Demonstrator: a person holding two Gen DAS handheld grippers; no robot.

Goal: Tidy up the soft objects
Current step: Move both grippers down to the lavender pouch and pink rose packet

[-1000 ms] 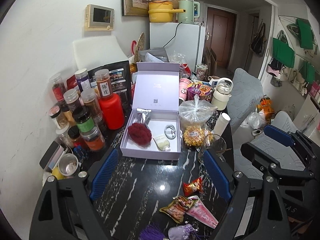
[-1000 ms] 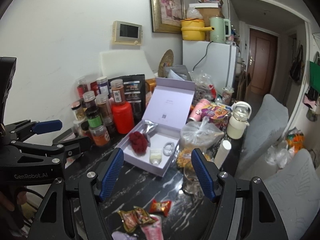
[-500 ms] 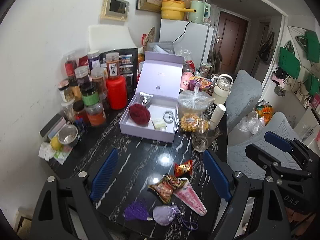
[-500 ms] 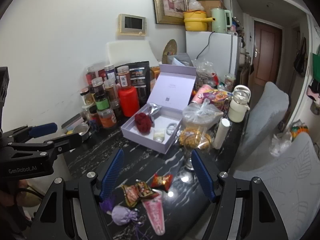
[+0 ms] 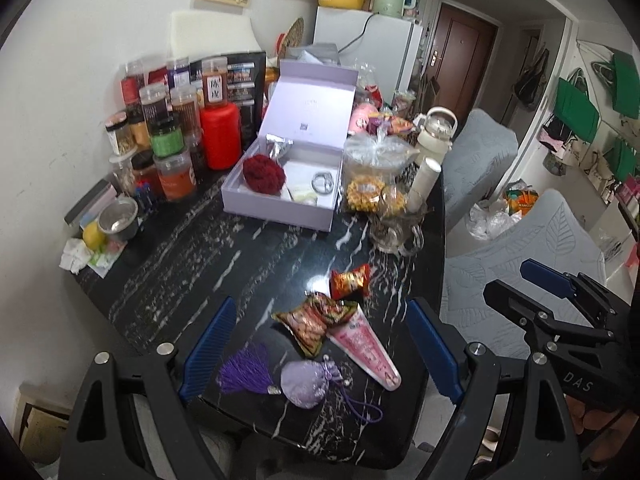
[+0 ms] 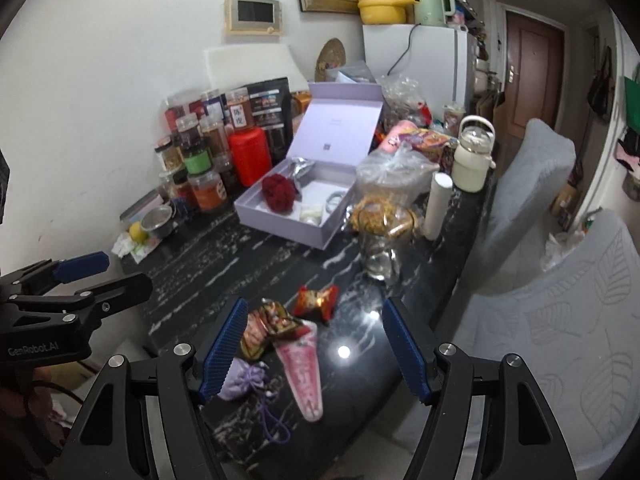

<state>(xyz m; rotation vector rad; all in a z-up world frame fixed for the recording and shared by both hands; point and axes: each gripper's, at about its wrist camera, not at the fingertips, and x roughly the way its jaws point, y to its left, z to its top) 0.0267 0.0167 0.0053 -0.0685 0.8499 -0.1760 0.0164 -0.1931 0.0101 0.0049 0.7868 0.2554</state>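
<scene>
Both tools hang above the near end of the black marble table (image 5: pixel 180 264) with nothing in them: the left gripper (image 5: pixel 320 344) is spread wide, and so is the right gripper (image 6: pixel 316 344). The soft things lie in a tight cluster below: a lilac drawstring sachet (image 5: pixel 302 384) with its purple tassel (image 5: pixel 248 372), a pink cone-shaped pouch (image 5: pixel 366 344), a patterned brocade sachet (image 5: pixel 314 320) and a small red one (image 5: pixel 351 278). The open lavender gift box (image 5: pixel 280 212), well apart, already holds a dark red pompom (image 5: pixel 264 174).

The likely trouble is a pinch catching two overlapping sachets at once, or snagging the lilac sachet's cord and dragging its neighbours off the table edge.

Readable writing: "GenRobot.AI" and "DAS" on the gripper bodies; a spice jar label (image 5: pixel 215 89) seems to read 陈皮, though it is small.
</scene>
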